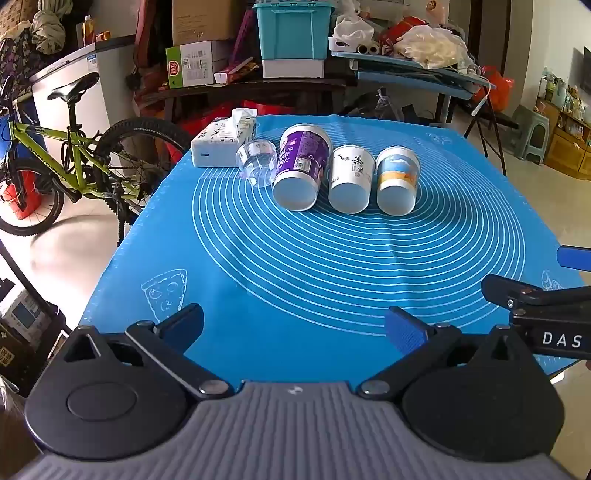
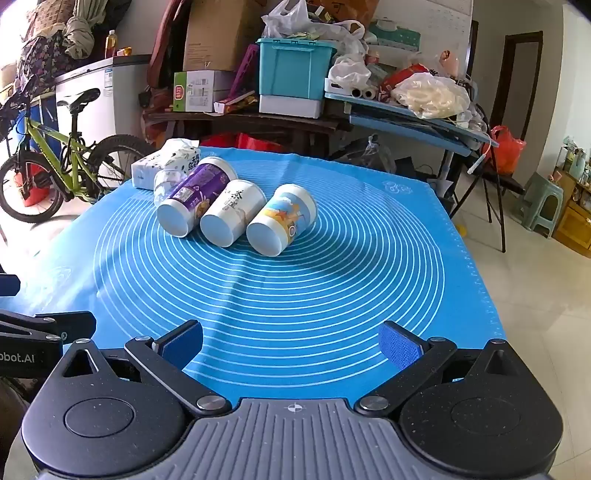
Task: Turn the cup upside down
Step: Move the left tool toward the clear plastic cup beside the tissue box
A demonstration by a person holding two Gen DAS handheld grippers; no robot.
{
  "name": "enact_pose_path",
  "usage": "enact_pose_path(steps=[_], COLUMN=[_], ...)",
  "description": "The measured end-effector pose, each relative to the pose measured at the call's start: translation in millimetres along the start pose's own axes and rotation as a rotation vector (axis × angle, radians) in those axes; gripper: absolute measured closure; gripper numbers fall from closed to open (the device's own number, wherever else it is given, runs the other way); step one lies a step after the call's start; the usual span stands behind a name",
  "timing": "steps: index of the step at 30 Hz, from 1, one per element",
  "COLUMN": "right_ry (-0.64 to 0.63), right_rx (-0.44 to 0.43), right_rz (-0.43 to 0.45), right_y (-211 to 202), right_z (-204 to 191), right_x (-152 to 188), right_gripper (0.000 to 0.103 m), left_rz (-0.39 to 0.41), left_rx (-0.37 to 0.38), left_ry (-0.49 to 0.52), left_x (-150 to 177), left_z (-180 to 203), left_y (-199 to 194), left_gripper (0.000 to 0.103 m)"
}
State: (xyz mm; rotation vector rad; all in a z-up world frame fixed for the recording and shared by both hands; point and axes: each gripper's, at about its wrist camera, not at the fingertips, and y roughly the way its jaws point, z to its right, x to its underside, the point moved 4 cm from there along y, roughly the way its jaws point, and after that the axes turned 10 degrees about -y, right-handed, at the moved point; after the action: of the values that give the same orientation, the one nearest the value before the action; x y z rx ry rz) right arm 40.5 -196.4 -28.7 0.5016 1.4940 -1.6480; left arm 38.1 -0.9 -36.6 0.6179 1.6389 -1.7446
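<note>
Down at the near edge, the left gripper is hovering with its blue-padded fingers spread wide and gripping nothing, and the right gripper is doing the same, jaws gaping over bare mat. In the left wrist view, the other tool is poking in from the right showing "DAS" on its side; in the right wrist view, "obot.AI" is reading off the tool at the left edge. Both are sitting over the blue baking mat, printed with white concentric rings and a little pizza-slice doodle. Further out, four cups are lying on their sides in a row, bases toward us: a clear plastic cup, a purple cup with a barcode label, a white cup carrying Chinese brush characters, and a blue-and-orange cup. Just beyond them a tissue pack is resting on the mat's far corner. Past the table, a green bicycle and a teal storage bin are filling the background.
</note>
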Motion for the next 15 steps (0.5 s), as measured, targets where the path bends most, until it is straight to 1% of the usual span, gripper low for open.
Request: enact_pose_path(steps=[15], right_ry=[0.005], right_rx=[-0.009], right_rz=[0.0], right_y=[5.9], right_z=[-2.6], right_x=[-0.8], right_gripper=[0.0], left_rz=[-0.001], left_rx=[-0.001], left_ry=[0.014], left_x=[-2.7], left_z=[1.5], left_y=[2.3], left_gripper=[0.001])
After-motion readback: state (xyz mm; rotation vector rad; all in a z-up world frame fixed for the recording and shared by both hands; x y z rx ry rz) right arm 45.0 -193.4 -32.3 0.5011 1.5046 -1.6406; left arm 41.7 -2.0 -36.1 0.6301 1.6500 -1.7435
